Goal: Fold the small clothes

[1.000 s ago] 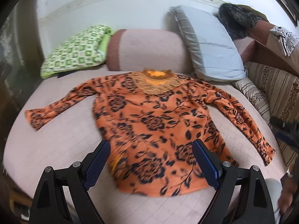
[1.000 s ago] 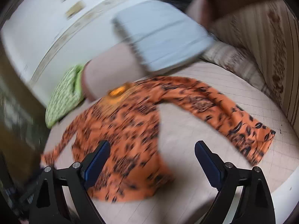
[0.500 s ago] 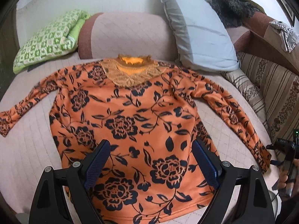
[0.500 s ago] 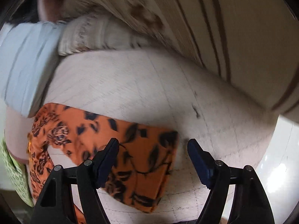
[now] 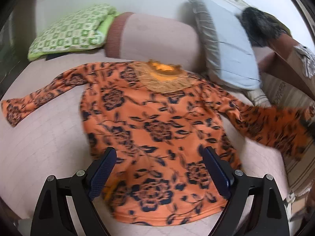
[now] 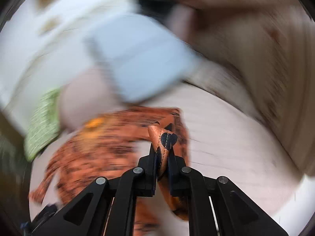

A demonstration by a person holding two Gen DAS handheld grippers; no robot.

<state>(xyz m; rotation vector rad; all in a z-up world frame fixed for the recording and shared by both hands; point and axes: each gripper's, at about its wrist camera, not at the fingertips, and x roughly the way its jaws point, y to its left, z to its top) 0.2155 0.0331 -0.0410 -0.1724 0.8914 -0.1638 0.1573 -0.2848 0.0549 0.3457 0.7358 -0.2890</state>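
An orange long-sleeved top with black flowers lies flat, front up, on a pale pink bed. Its left sleeve stretches out flat. My left gripper is open and empty, above the top's lower hem. My right gripper is shut on the cuff of the right sleeve and holds it lifted off the bed. In the left wrist view that raised sleeve hangs blurred at the right edge. The right wrist view is heavily blurred by motion.
A green checked pillow, a pink bolster and a grey pillow line the head of the bed. A striped brown sofa arm with a dark furry item stands at the right.
My right gripper has closed on the right sleeve's cuff and lifted it off the bed, swinging fast. My left gripper has pulled back from the top, still open.
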